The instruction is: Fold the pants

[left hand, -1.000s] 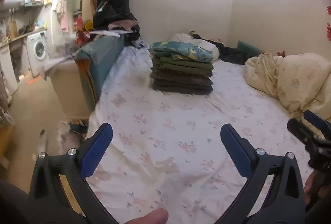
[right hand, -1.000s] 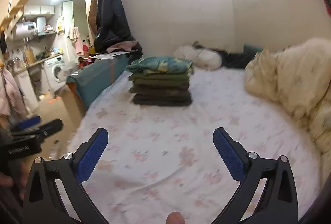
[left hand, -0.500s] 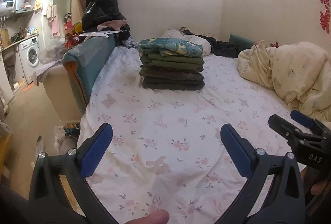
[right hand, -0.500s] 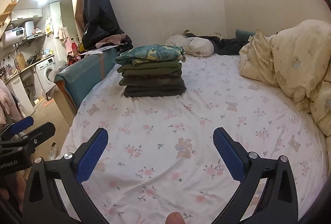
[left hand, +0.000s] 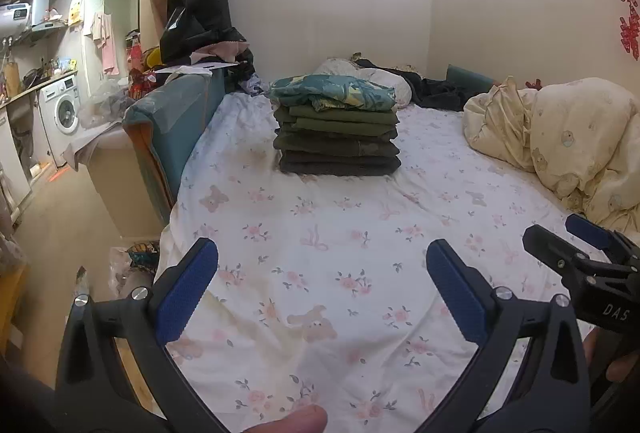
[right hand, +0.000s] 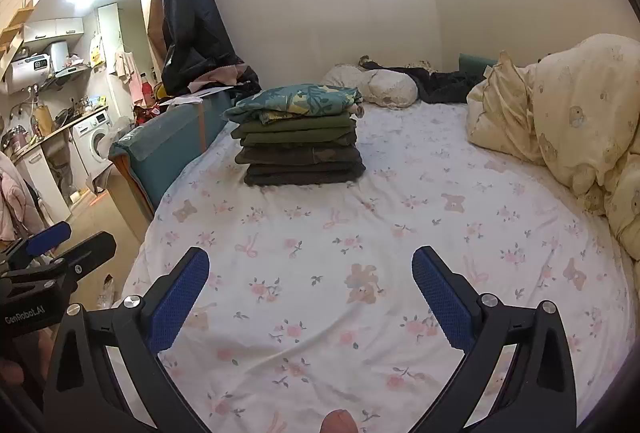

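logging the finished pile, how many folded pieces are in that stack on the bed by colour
Stack on the bed, counting by the visible layers:
teal patterned: 1
green: 2
dark brown or grey: 3
total: 6
The dark layers blend together, so that count is approximate.

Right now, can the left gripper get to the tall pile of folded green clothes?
Probably yes. The left gripper is open, and only bare flowered bedsheet lies between it and the pile of folded green clothes.
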`<state>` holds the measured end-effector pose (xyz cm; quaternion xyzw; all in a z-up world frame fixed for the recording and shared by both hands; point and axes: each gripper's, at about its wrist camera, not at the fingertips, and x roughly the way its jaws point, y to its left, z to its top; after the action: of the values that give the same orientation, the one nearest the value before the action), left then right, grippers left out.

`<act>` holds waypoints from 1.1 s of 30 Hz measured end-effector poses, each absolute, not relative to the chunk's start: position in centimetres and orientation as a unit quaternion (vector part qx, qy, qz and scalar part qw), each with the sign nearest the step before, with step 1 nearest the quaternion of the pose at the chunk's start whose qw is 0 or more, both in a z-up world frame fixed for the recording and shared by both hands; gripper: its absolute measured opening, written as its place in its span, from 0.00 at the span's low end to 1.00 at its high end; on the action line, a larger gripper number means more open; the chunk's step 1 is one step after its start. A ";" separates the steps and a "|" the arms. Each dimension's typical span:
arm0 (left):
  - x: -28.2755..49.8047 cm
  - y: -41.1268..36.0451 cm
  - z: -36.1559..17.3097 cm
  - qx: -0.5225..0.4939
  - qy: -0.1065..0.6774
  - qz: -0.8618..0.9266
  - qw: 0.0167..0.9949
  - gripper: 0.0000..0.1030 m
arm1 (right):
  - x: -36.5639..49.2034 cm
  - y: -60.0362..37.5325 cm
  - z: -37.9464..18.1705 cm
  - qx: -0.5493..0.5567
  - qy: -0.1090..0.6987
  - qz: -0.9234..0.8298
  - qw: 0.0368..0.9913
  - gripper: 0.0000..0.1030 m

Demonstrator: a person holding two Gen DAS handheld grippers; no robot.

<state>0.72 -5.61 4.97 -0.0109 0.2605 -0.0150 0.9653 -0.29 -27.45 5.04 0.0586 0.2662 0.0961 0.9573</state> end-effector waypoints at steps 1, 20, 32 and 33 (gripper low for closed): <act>0.7 -5.6 5.0 -0.010 0.260 -0.015 0.965 1.00 | -0.3 -27.4 5.0 0.060 0.266 0.097 0.957 1.00; 0.7 -5.5 4.9 -0.013 0.260 -0.012 0.965 1.00 | -0.3 -27.5 5.1 0.062 0.269 0.086 0.957 1.00; 0.5 -5.6 5.0 -0.013 0.265 -0.014 0.964 1.00 | -0.4 -27.7 5.0 0.066 0.271 0.081 0.957 1.00; 0.5 -5.6 4.9 -0.017 0.266 -0.016 0.964 1.00 | -0.4 -27.7 5.0 0.067 0.271 0.081 0.957 1.00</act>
<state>0.54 -5.57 4.94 -0.0165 0.2663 -0.0159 0.9636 -0.41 -27.68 5.02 0.0669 0.2712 0.0811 0.9568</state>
